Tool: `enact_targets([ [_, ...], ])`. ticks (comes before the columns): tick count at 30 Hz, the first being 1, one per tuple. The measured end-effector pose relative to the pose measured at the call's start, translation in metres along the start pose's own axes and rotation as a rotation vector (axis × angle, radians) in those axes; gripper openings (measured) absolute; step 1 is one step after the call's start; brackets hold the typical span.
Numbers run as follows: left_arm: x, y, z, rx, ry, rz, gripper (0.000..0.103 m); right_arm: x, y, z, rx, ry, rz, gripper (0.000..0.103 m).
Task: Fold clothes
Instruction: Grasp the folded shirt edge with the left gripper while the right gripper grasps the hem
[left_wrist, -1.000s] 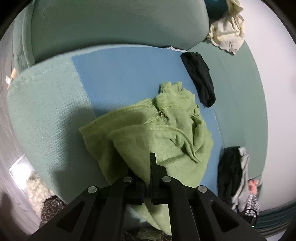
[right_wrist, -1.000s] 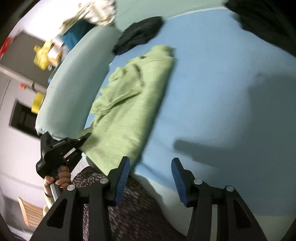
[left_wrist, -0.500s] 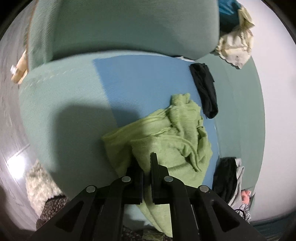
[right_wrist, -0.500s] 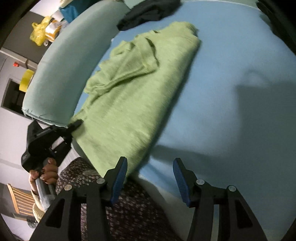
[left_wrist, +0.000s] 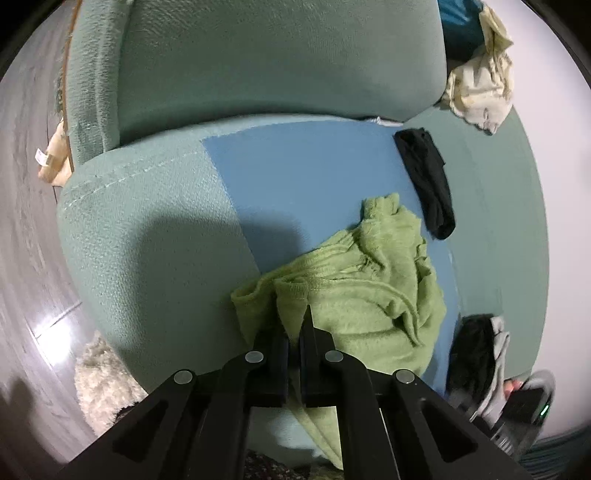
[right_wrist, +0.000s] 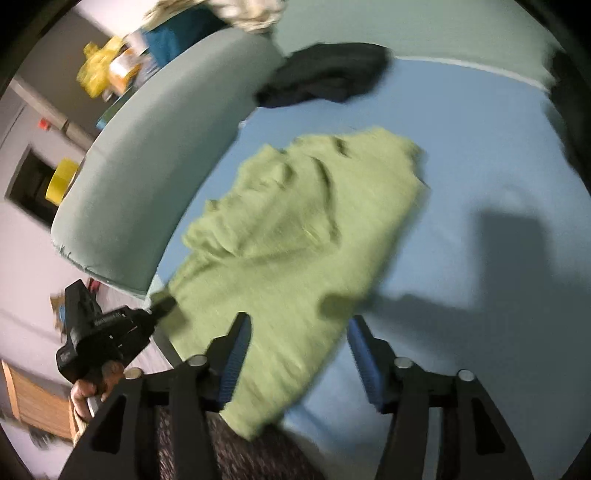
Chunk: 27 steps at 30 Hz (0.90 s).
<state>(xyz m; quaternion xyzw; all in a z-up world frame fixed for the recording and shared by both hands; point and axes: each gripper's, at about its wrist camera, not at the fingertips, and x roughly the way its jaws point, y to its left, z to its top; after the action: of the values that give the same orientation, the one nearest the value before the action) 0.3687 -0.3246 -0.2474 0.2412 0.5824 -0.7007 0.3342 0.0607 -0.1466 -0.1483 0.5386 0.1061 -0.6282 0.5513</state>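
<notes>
Green knit garment (left_wrist: 369, 295) lies rumpled on blue sheet (left_wrist: 295, 177), near edge hanging off the front of the cushion. In the right wrist view the same green garment (right_wrist: 303, 236) spreads flatter across the blue sheet (right_wrist: 498, 184), lower end draping off the front edge toward dark patterned fabric (right_wrist: 236, 458) at bottom.

Left gripper (left_wrist: 294, 332) fingers pressed together, pinching the garment's near hem, cloth bunched at the tips. Also seen from the right wrist view at left, left gripper (right_wrist: 162, 304) tip at the garment's corner, held by a hand (right_wrist: 92, 380).

Right gripper (right_wrist: 299, 347) fingers spread wide, blue pads (right_wrist: 232, 354) showing, hovering over the garment's near end, nothing between them. View is motion-blurred.

Around: teal sofa cushion (left_wrist: 147, 240) under the sheet, backrest (left_wrist: 277, 55) behind. Black garment (left_wrist: 428, 181) lies beyond the green one, apart from it. Cream crumpled cloth (left_wrist: 480, 88) at far right corner. Dark and grey clothes pile (left_wrist: 476, 354) right of the green garment. Fluffy white rug (left_wrist: 99, 384) on floor at left.
</notes>
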Motion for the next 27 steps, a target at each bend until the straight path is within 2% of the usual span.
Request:
enact_targets([
  [4, 0.002, -0.003, -0.001, 0.035, 0.008, 0.025, 0.004, 0.026, 0.021, 0.03, -0.017, 0.023, -0.001, 0.062],
  [6, 0.003, -0.004, -0.001, 0.048, 0.014, 0.035, 0.004, 0.038, 0.032, 0.043, -0.038, 0.035, -0.057, 0.062],
  [9, 0.003, -0.006, -0.002, 0.065, 0.022, 0.042, 0.004, 0.053, 0.064, 0.054, -0.154, -0.013, -0.18, 0.063],
  [11, 0.004, -0.007, -0.002, 0.07, 0.024, 0.046, 0.004, 0.062, 0.079, 0.061, -0.235, -0.019, -0.233, 0.079],
  [13, 0.005, -0.01, -0.001, 0.079, 0.025, 0.052, 0.004, 0.079, 0.09, 0.067, -0.307, 0.005, -0.289, 0.079],
  [15, 0.005, -0.012, -0.001, 0.092, 0.028, 0.056, 0.004, 0.093, 0.094, 0.071, -0.363, 0.025, -0.335, 0.057],
  [16, 0.005, -0.012, -0.001, 0.093, 0.028, 0.054, 0.004, 0.099, 0.094, 0.073, -0.384, 0.029, -0.357, 0.018],
  [17, 0.005, -0.011, -0.001, 0.092, 0.026, 0.047, 0.004, 0.103, 0.093, 0.076, -0.39, 0.037, -0.378, 0.005],
  [19, 0.004, -0.009, -0.002, 0.084, 0.023, 0.036, 0.004, 0.098, 0.089, 0.085, -0.359, 0.026, -0.342, 0.005],
  [24, -0.005, -0.005, -0.003, 0.071, -0.019, -0.014, 0.004, 0.045, 0.093, 0.123, -0.281, -0.168, -0.165, 0.004],
  [27, -0.005, -0.009, -0.004, 0.087, -0.015, 0.003, 0.004, 0.042, 0.095, 0.135, -0.291, -0.173, -0.152, 0.005],
])
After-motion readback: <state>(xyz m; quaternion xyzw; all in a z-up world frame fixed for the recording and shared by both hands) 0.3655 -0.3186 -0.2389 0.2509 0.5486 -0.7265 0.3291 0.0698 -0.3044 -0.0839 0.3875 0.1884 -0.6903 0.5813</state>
